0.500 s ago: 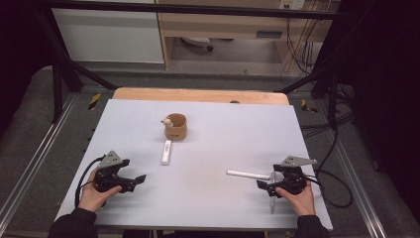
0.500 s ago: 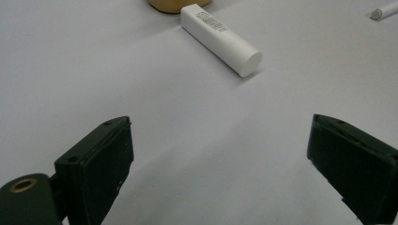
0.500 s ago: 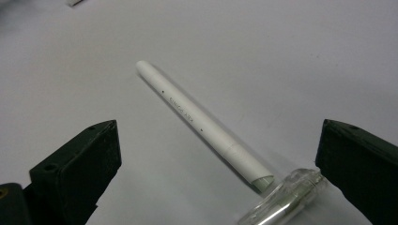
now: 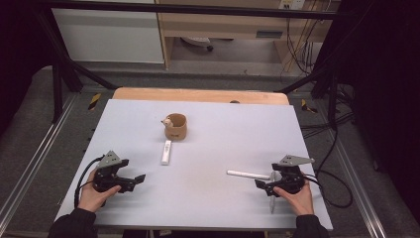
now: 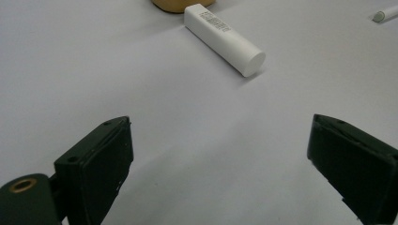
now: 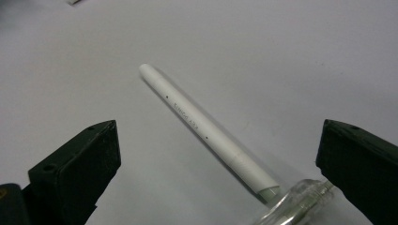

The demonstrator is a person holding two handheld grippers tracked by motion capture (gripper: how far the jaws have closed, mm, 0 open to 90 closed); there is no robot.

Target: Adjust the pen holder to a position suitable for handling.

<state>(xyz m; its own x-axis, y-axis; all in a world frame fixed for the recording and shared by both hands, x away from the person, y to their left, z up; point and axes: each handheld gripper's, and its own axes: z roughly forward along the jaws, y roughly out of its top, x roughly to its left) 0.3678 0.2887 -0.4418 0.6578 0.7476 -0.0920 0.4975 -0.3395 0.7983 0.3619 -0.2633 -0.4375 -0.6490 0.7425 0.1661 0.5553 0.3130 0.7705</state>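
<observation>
Right tool wide open, empty

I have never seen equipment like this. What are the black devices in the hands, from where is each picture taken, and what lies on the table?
A person sits at a table covered in pale grey and holds a hand tool in each hand. Each tool is a gripper with two black jaws: the left gripper and the right gripper.

The wide picture comes from a fixed camera above the table. The other two come from small cameras riding on the grippers, so they look along the jaws.

On the table lie a short white tube, a small brown cup beyond it, and a slim white pen. In the right gripper view, the pen lies between the open jaws with a clear plastic piece at its near end. The left gripper's jaws are open too, facing the tube. Nothing is held.
</observation>
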